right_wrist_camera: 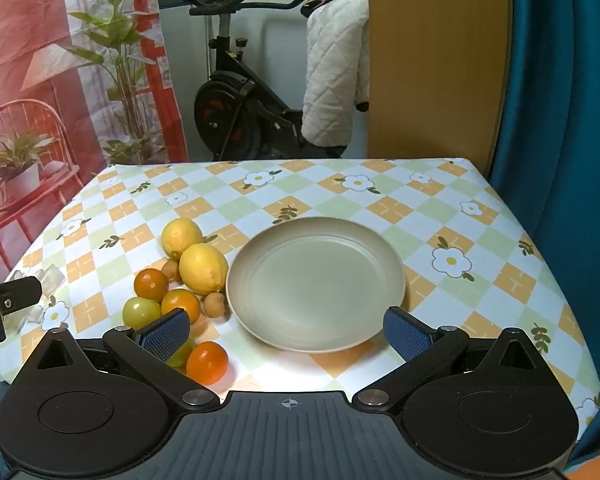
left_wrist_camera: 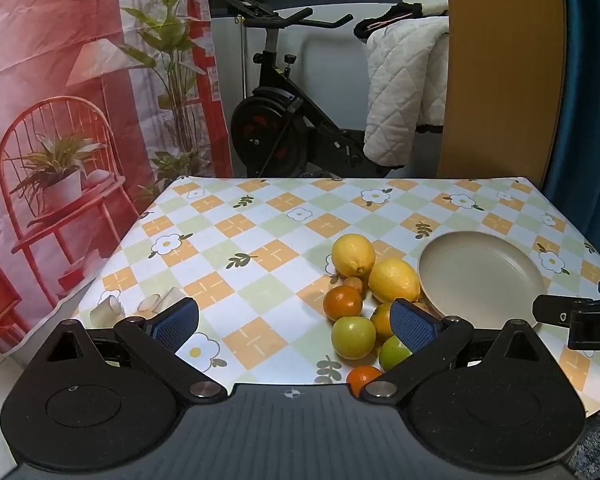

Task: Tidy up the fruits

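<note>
In the left wrist view, the left gripper (left_wrist_camera: 296, 324) hangs over the near edge of the table (left_wrist_camera: 260, 248) with its jaws spread wide and nothing between them. The fruit cluster (left_wrist_camera: 364, 308) lies ahead and to the right of the jaws, two lemons (left_wrist_camera: 354, 255) at the far end, oranges and green fruits nearer, one green fruit partly hidden behind the right pad. The plate (left_wrist_camera: 480, 276) sits just right of the pile and is empty.

In the right wrist view, the right gripper (right_wrist_camera: 286, 334) also has its jaws wide and empty, aimed squarely at the plate (right_wrist_camera: 316, 280). The fruit (right_wrist_camera: 180, 280) lies to its left (an orange (right_wrist_camera: 207, 362) sits just by the left pad). The lemons' long axes run roughly front to back. The left gripper looks nearer the pile overall.
</note>
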Demonstrator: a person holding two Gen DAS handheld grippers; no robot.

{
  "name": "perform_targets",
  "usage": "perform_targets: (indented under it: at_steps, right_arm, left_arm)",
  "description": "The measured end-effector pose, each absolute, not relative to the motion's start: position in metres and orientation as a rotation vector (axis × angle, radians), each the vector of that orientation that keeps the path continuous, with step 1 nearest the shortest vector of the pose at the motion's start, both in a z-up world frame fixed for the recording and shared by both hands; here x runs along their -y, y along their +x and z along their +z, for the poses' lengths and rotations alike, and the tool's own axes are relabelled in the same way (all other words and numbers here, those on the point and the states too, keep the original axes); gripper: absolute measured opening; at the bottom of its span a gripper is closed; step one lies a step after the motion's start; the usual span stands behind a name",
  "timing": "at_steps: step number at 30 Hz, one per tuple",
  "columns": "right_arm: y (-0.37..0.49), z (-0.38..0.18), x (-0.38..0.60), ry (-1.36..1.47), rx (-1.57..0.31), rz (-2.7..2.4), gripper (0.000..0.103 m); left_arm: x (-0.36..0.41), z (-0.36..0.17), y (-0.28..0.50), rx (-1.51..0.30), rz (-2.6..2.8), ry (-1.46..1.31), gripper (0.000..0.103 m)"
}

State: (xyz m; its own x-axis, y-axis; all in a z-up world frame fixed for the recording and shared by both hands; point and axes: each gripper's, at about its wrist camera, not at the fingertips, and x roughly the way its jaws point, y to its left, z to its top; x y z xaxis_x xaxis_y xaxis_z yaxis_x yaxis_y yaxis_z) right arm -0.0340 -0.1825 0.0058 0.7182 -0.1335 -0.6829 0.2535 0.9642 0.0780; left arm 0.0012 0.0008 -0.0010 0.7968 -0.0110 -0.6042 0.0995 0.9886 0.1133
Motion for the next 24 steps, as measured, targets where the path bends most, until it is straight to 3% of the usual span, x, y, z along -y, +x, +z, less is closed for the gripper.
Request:
perform_targets:
  at_steps: [24]
  right_arm:
    - [-0.0336,0.0089,0.1794,0.168,-0.735,-0.212,0.103]
  left_arm:
    - [-0.0013,-0.0016,0.001,-0.646,-0.061,0.139,0.103]
